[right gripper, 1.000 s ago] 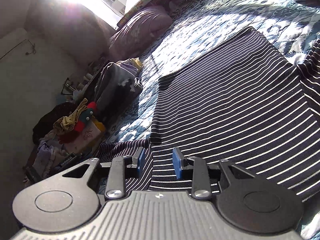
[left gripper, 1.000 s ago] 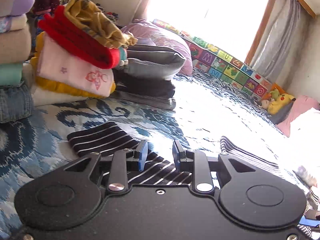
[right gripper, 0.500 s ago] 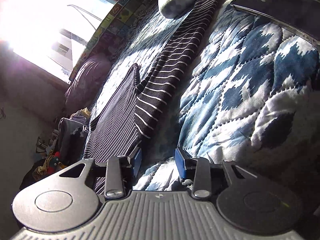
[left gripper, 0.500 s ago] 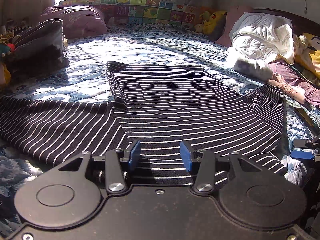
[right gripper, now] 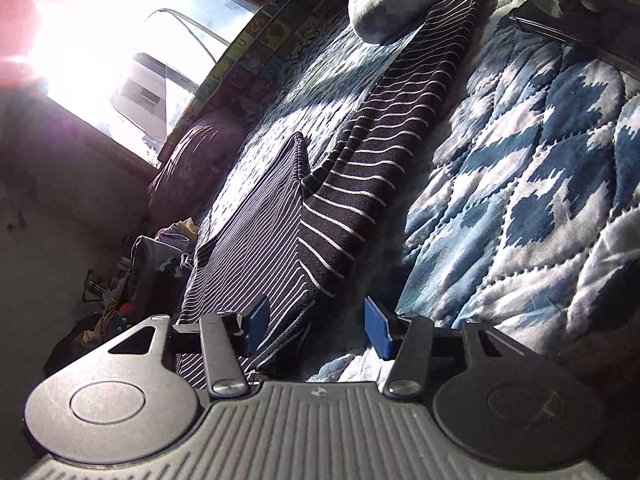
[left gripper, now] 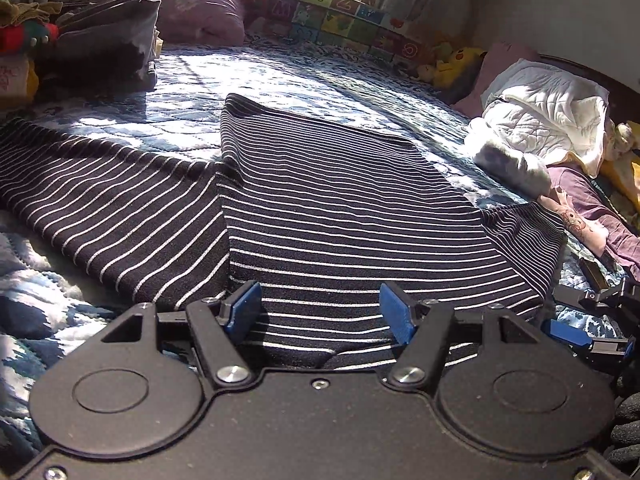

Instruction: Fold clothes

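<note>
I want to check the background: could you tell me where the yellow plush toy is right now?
In the left wrist view, the yellow plush toy sits far right on the bed, between the patterned play mat and pink pillow.

Black white-striped garment (left gripper: 340, 208) flat on bed.

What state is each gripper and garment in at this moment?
left gripper: open, low over the shirt's near edge, gripping nothing
right gripper: open, straddling the shirt's edge
striped shirt: spread flat on the quilt, unfolded, both sleeves out
quilt: laid flat under the shirt
</note>
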The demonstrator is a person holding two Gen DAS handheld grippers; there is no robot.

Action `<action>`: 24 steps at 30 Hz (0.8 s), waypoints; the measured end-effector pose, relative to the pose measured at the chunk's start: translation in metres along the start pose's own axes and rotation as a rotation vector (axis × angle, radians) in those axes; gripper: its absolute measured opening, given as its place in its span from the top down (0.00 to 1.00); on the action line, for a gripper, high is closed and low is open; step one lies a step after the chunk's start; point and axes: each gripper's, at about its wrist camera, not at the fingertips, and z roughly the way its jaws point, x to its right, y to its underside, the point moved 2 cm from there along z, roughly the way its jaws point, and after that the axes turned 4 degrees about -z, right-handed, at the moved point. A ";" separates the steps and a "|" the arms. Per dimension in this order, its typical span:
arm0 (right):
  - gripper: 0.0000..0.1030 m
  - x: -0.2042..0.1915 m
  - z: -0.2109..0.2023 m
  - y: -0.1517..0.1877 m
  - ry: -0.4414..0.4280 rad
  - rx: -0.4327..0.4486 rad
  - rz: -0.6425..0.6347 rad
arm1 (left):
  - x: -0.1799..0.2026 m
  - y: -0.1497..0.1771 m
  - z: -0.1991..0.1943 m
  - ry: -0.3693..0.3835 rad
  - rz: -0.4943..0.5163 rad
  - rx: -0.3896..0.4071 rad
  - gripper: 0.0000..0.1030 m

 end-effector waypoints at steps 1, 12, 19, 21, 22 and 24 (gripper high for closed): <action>0.49 -0.002 0.001 -0.001 0.007 0.006 -0.011 | 0.000 -0.001 0.001 -0.005 -0.014 0.000 0.37; 0.77 0.020 0.018 -0.017 0.086 0.078 0.036 | 0.054 -0.031 0.023 0.078 0.029 -0.030 0.60; 0.77 0.011 0.024 -0.010 0.125 0.086 -0.063 | 0.160 -0.053 0.095 0.188 0.341 -0.138 0.72; 0.80 0.010 0.024 -0.010 0.140 0.080 -0.088 | 0.182 -0.050 0.122 0.201 0.392 -0.188 0.73; 0.85 0.008 0.024 -0.010 0.158 0.072 -0.102 | 0.192 -0.048 0.136 0.207 0.404 -0.207 0.74; 0.90 0.009 0.024 -0.009 0.169 0.069 -0.093 | 0.206 -0.045 0.165 0.174 0.428 -0.239 0.75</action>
